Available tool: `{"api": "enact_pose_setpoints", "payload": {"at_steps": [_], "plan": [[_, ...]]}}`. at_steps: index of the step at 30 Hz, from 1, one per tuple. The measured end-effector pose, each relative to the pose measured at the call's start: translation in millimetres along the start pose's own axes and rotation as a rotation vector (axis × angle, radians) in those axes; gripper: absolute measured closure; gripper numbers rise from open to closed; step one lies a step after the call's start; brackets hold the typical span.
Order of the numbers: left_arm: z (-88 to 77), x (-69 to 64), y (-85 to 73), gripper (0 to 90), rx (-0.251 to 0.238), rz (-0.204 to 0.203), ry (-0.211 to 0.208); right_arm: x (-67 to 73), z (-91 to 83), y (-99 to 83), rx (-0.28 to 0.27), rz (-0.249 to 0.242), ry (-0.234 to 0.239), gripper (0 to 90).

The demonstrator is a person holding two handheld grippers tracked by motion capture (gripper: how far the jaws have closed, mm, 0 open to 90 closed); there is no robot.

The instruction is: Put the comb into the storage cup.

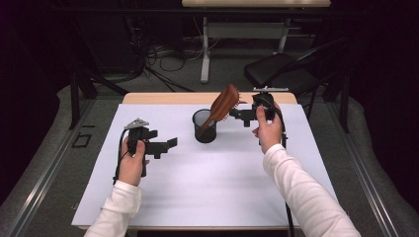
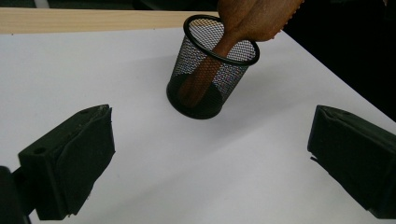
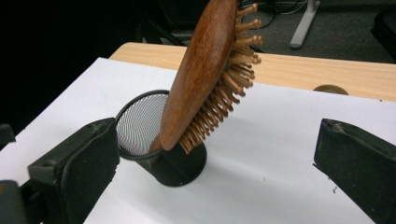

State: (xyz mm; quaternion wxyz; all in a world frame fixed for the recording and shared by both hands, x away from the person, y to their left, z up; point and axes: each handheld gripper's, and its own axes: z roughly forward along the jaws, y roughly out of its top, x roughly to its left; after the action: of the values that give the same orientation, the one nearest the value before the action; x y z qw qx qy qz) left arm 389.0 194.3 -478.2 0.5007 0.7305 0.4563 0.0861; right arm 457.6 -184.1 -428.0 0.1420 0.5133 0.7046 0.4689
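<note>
Hand-held gripper pair spread wide, holding nothing.
Right hand-held gripper (image 1: pixel 236 115) sits just beside the wooden hairbrush (image 1: pixel 223 104), which stands handle-down, tilted, in the black mesh cup (image 1: pixel 204 126) on the desk (image 1: pixel 207 182); left hand-held gripper (image 1: pixel 165 146) hovers apart.

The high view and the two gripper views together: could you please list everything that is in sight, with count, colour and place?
hairbrush: one, brown wood, handle down in the cup, head leaning out toward the right gripper.
mesh cup: one, black, upright on the sheet near the table's far middle.
sheet: one, white, covering most of the table.
table: one, light wood, bare strip along the far edge.
chair: one, black, on the floor beyond the table at right.
left gripper: one, black, jaws open, over the sheet left of the cup.
right gripper: one, black, jaws open, beside the brush head.
sleeves: two, white, at the near edge.
</note>
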Motion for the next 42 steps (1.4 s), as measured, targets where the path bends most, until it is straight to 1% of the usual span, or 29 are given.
{"api": "enact_pose_setpoints", "payload": {"at_steps": [3, 8, 11, 13, 19, 20, 26, 35, 36, 40, 42], "plan": [[-0.6, -0.1, 0.2, 0.9, -0.002, 0.001, 0.001, -1.3, -4.7, -2.9, 0.008, -0.001, 0.013, 0.2], [-0.9, -0.2, 0.2, 0.9, -0.002, 0.001, 0.001, -3.7, -12.2, -8.7, 0.019, -0.011, 0.009, 0.2], [-1.4, -0.4, 0.3, 0.9, 0.001, 0.005, 0.001, -5.5, -17.3, -11.0, 0.016, -0.03, 0.017, 0.5], [-1.7, -0.5, 0.3, 0.9, 0.003, 0.006, 0.0, -6.4, -21.3, -12.6, 0.016, -0.044, 0.014, 1.2], [-1.8, -1.7, -0.1, 0.9, 0.009, 0.006, -0.006, -10.0, -32.1, -20.3, 0.017, -0.065, 0.021, 1.2], [-1.8, -1.7, -0.1, 0.9, 0.01, 0.011, -0.006, -10.3, -33.6, -21.9, 0.018, -0.063, 0.022, 1.2], [-0.8, -3.5, -0.5, 0.9, 0.022, 0.022, -0.012, -13.0, -42.4, -33.2, 0.014, -0.071, 0.028, 1.2], [-2.5, -8.1, 0.0, 0.9, 0.031, 0.034, -0.013, -10.9, -54.6, -51.5, 0.014, -0.098, 0.046, 1.2], [-3.1, -8.3, -0.3, 0.9, 0.031, 0.04, -0.012, -10.3, -55.9, -53.8, 0.014, -0.097, 0.048, 1.2], [-5.2, -10.2, -3.0, 0.9, 0.036, 0.052, -0.01, -10.2, -59.3, -64.5, 0.019, -0.12, 0.046, 1.2], [-7.1, -10.4, -4.2, 0.9, 0.042, 0.065, -0.009, -9.8, -60.8, -70.4, 0.02, -0.129, 0.044, 1.2]]}}
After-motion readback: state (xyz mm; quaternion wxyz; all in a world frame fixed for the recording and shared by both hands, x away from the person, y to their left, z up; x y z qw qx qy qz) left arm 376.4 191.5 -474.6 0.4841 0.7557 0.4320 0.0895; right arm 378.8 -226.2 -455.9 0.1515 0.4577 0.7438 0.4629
